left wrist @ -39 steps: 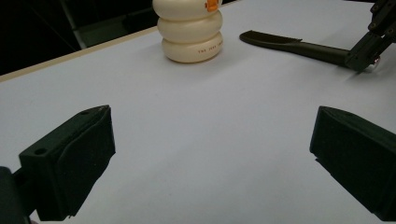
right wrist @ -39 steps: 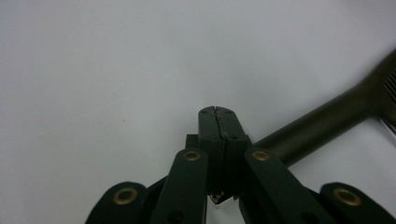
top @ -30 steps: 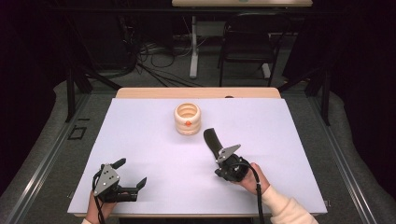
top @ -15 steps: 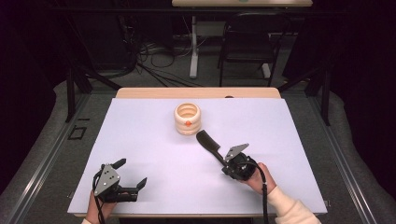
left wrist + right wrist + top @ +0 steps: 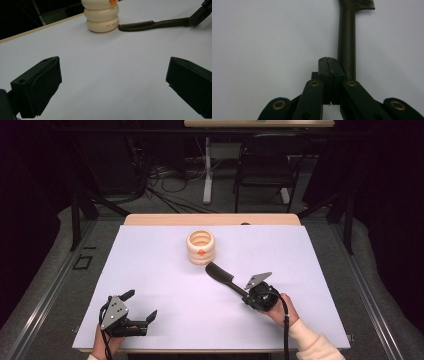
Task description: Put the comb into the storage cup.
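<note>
The right gripper (image 5: 329, 62) has its two black jaws closed pad against pad, a thin seam showing between them at the tip and nothing visible in that seam. The comb (image 5: 347, 37) runs along one side of the closed jaws: in the right gripper view its handle passes just beside the tips and goes under the linkage there. The pictures do not settle whether any part of it is pinched lower down.

The comb is dark, nearly black, with a long, straight, smooth handle that widens into a flat head. A row of fine short teeth lines one edge of the head. It points straight away from the jaws, head farthest out.

In the high view the comb (image 5: 220, 274) lies slantwise on the white table (image 5: 150, 260), its handle end at the right gripper (image 5: 247, 295) and its head up toward the middle. In the left gripper view the toothed end (image 5: 136, 25) stops just beside the base of a cream ringed pot (image 5: 101, 17) with an orange mark.

The left gripper (image 5: 112, 82) rests near the table's front edge, well apart from the comb, its jaws spread wide with bare table between them.
</note>
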Motion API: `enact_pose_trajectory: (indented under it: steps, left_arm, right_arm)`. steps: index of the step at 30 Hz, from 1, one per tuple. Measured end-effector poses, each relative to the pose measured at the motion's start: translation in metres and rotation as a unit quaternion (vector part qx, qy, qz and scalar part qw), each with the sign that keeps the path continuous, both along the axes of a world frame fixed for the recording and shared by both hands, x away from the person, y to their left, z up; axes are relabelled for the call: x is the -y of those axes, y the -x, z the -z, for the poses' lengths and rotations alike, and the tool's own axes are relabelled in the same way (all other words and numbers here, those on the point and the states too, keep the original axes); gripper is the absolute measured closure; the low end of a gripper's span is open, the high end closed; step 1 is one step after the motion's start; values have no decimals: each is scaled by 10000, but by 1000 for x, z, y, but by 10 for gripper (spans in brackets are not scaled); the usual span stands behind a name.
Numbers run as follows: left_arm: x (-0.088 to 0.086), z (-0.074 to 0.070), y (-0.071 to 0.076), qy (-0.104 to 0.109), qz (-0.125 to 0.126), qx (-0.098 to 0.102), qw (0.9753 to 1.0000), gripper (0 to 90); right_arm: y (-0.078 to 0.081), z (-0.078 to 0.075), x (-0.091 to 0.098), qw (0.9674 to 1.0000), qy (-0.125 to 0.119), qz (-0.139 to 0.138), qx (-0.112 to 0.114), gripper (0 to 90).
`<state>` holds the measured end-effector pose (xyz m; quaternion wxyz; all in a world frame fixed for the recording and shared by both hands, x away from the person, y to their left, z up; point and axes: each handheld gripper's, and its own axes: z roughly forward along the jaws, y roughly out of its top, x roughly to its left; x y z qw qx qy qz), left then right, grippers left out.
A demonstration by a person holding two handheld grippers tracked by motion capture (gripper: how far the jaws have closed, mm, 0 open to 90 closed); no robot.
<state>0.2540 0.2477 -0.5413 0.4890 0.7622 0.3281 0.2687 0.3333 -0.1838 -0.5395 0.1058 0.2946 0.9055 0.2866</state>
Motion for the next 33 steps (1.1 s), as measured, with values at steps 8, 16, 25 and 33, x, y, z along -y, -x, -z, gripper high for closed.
enact_pose_trajectory:
  steps: [8,16,25,33]
  left_arm:
    - [0,0,0,1,0,12,10000,2]
    - [0,0,-1,12,-6,2,10000,1]
    - [-1,0,-1,51,-8,-9,10000,2]
    - [-1,0,-1,49,-15,-11,10000,2]
  right_arm:
    - [-3,0,4,9999,-6,146,69,900]
    - [-6,0,8,9994,82,289,156,900]
    - [-6,0,8,9996,96,188,176,876]
    - [2,-11,2,9997,-44,-192,131,651]
